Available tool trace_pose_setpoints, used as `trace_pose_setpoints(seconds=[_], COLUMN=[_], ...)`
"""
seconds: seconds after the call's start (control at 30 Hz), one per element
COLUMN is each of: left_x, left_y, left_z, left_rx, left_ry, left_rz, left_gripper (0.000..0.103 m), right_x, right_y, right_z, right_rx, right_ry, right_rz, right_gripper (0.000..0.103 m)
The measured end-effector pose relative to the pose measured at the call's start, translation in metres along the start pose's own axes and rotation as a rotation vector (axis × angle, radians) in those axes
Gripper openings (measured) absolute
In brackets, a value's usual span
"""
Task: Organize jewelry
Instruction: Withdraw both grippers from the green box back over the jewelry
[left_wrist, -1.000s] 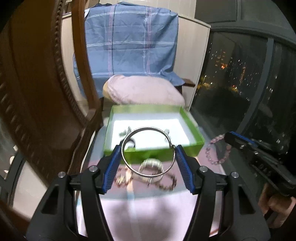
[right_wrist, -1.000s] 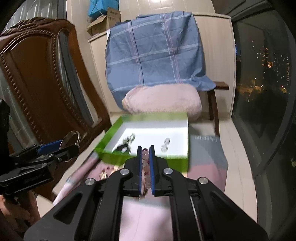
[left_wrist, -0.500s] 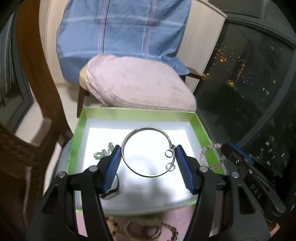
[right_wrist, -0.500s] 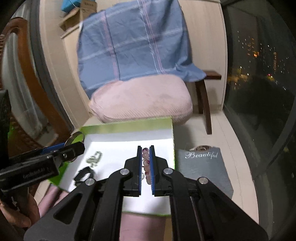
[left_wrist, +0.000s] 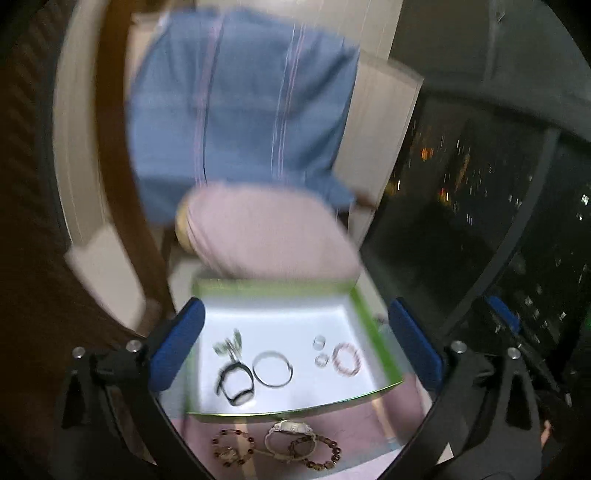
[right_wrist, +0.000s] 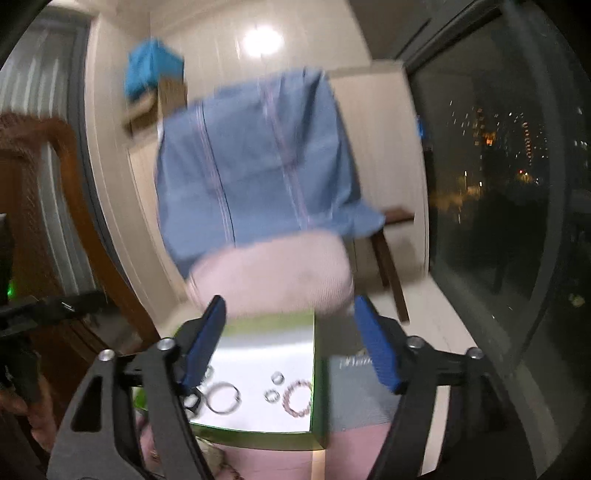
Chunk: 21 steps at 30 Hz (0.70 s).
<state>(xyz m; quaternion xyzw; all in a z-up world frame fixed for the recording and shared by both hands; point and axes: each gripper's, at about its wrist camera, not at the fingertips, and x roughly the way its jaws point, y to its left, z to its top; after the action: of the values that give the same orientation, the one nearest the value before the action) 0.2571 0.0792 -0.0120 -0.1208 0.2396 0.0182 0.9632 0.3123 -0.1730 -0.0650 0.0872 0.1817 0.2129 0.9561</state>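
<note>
A green box (left_wrist: 375, 343) with a white floor lies below both grippers. In it lie a silver bangle (left_wrist: 272, 368), a pink bead bracelet (left_wrist: 346, 359), two small rings (left_wrist: 319, 341), a black band (left_wrist: 234, 384) and a pale green piece (left_wrist: 227, 343). My left gripper (left_wrist: 295, 345) hangs above the box, its jaws opening wide with nothing between them. My right gripper (right_wrist: 291, 347) is also opening and empty. The right wrist view shows the bangle (right_wrist: 221, 397) and pink bracelet (right_wrist: 298, 398) resting on the box floor (right_wrist: 255, 410). Both views are motion-blurred.
Bead bracelets (left_wrist: 232, 446) and a watch (left_wrist: 291, 434) lie on pink cloth in front of the box. A grey pouch (right_wrist: 354, 398) sits right of it. Behind stands a chair with a pink cushion (left_wrist: 269, 236) and blue plaid cloth (left_wrist: 240, 110). A dark window is at right.
Both grippers opened. The left let go of the silver bangle and the right let go of the pink bracelet; both now lie in the box. Both grippers rose and drew back.
</note>
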Motion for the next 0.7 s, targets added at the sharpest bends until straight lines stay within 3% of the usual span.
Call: trace_pose_setpoints(seconds=[0.1,0.23,0.33,0.4,0.47,0.53,0.7], left_x=[-0.062,-0.099,-0.106,-0.102,-0.091,-0.075,-0.068], left_y=[-0.008,-0.01,-0.007,-0.002,0.003,0.004,0.003], left_z=[-0.007,-0.048,-0.085,-0.117,-0.138,-0.149,-0.15], left_rx=[0.039,0.09,0.116,0.075,0.015,0.007,0.016], left_ry=[-0.112,-0.149,-0.114,-0.064,0.017,0.095,0.113], left_rz=[0.017,0.1,0.152,0.181,0.143,0.136,0.152], left_gripper=[0.099,0.099,0.099,0.099,0.099,0.099,0.099], right_x=[-0.037,-0.075,-0.095,-0.103,-0.11,-0.109,-0.101], right_y=[-0.001,0.017,0.036,0.043,0.045,0.046,0.052], right_z=[-0.001,-0.017,-0.038,-0.053,-0.07,-0.085,-0.091], right_rx=[0.02,-0.043,-0.158,-0.197,-0.194,-0.183,-0.214], right_ry=[-0.041,-0.02,0.008,0.036,0.092,0.158,0.179], right_rz=[0.01,0.052,0.038,0.03,0.035,0.049,0.045], right_gripper=[0.078,0.082,0.083,0.083,0.083,0.083,0.083])
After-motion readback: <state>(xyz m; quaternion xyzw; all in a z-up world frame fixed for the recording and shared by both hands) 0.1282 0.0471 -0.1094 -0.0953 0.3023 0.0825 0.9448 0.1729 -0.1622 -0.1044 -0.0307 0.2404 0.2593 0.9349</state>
